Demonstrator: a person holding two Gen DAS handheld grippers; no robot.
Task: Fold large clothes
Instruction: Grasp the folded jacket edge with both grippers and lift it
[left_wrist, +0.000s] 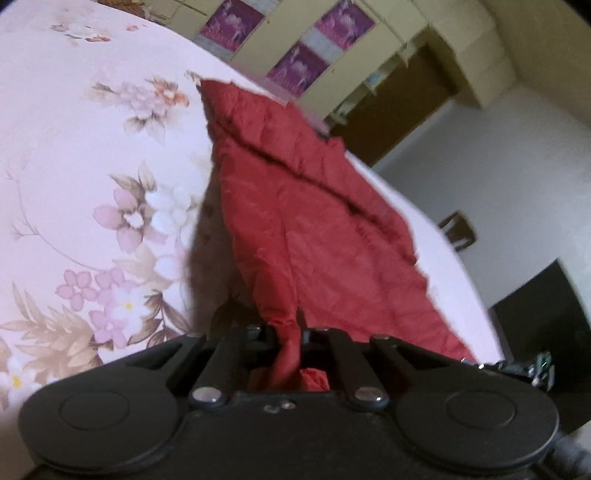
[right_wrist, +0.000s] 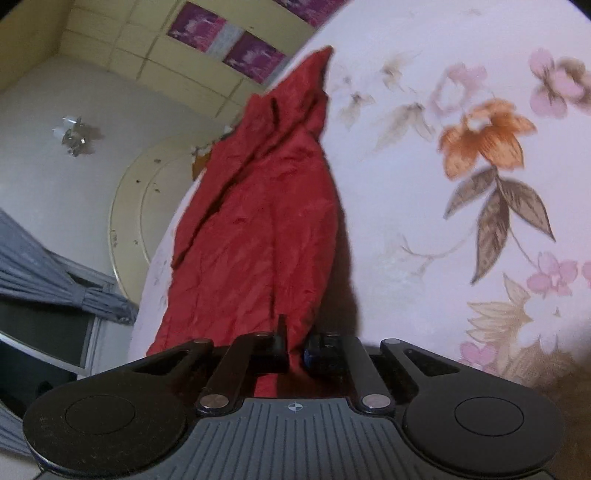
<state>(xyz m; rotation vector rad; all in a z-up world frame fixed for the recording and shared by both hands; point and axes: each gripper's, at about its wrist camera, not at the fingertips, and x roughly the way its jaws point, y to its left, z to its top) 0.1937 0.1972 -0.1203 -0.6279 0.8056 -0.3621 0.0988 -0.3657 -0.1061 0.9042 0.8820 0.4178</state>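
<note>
Both grippers are clamped on the same red garment: the left gripper (left_wrist: 286, 338) has its jaws pinched together on a bunched twist of the cloth, and the right gripper (right_wrist: 295, 345) has its jaws pressed closed on another gathered edge, the fabric running down between them toward the camera.

Largest in either view is the bed (left_wrist: 74, 147), covered by a pale pink sheet printed with pink, white and orange flowers and brown leaves. Beyond its edge stands a cream cupboard (left_wrist: 369, 48) with purple patterned panels, and the left wrist view shows a white wall and a dark brown door beside it. The right wrist view shows a grey curtain (right_wrist: 44, 273) gathered at the lower left (the rest of that corner is too dark to read).

The red garment (left_wrist: 306, 221) lies on the bed near its far edge, crinkled and partly folded over itself, with a dark crease across it. Its long axis runs straight away from each gripper: the near end is lifted and narrowed into the jaws, the body widens in the middle, and the far end tapers to a point (right_wrist: 325, 51) toward the cupboard. A shadow falls on the sheet beside the raised near part
</note>
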